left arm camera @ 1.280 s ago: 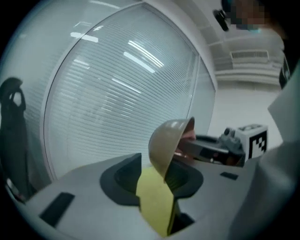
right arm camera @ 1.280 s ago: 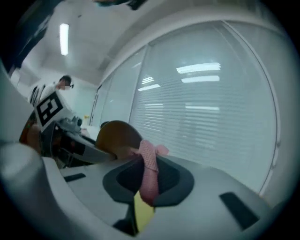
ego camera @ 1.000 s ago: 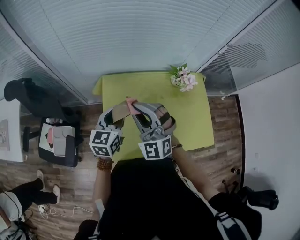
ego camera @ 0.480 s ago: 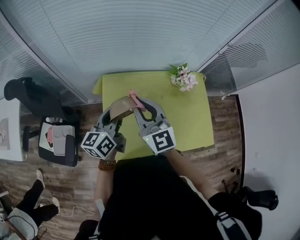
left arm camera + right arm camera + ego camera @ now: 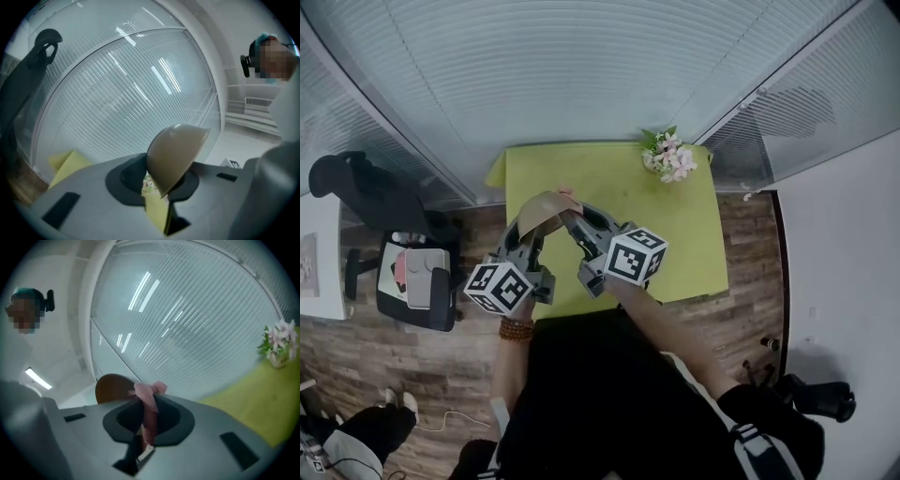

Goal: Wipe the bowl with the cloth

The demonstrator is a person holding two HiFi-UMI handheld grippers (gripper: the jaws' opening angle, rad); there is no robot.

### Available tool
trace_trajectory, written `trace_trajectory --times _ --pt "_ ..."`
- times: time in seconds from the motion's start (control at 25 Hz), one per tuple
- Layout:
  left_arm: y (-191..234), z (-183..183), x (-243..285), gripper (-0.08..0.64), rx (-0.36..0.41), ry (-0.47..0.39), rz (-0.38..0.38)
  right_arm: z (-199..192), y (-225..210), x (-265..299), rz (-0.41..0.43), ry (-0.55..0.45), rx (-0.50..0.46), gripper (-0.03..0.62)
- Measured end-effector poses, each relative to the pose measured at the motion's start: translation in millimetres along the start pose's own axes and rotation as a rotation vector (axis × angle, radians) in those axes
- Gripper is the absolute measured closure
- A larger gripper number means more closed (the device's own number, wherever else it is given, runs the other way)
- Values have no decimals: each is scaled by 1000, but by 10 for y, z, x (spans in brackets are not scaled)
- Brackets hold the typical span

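Note:
A tan bowl (image 5: 542, 208) hangs tilted on its side above the left part of the green table (image 5: 675, 234). My left gripper (image 5: 534, 223) is shut on the bowl (image 5: 176, 152) at its rim, and its jaws have just been closing on it. My right gripper (image 5: 569, 216) is shut on a pink cloth (image 5: 567, 194), whose bunched end sticks out past the fingertips. In the right gripper view the cloth (image 5: 149, 401) rests against the edge of the bowl (image 5: 112, 387). The bowl's inside is hidden from all views.
A small vase of pink flowers (image 5: 668, 157) stands at the table's far right corner, also in the right gripper view as flowers (image 5: 279, 345). A glass wall with blinds (image 5: 581, 75) runs behind the table. A black office chair (image 5: 412, 281) sits to the left.
My right gripper has rolled about its own axis, so its marker cube swung up and to the right. The left gripper rolled a little and the bowl tilted with it.

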State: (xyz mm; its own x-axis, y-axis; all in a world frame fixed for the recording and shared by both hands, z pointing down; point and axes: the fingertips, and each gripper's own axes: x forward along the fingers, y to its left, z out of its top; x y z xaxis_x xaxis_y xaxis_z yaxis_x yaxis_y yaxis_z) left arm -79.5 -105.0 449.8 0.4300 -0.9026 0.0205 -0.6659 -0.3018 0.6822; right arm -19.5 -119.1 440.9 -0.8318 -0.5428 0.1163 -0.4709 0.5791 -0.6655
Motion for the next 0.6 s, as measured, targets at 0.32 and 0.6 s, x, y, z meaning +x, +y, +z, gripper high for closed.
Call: trace_trajectory --times 0.32,0.6 --pt "-109 -120 27 400 455 151 55 274 -51 -166 -313 100 -1082 565" --pt "-136 -136 55 497 736 223 175 107 248 -123 -316 166 -1614 565"
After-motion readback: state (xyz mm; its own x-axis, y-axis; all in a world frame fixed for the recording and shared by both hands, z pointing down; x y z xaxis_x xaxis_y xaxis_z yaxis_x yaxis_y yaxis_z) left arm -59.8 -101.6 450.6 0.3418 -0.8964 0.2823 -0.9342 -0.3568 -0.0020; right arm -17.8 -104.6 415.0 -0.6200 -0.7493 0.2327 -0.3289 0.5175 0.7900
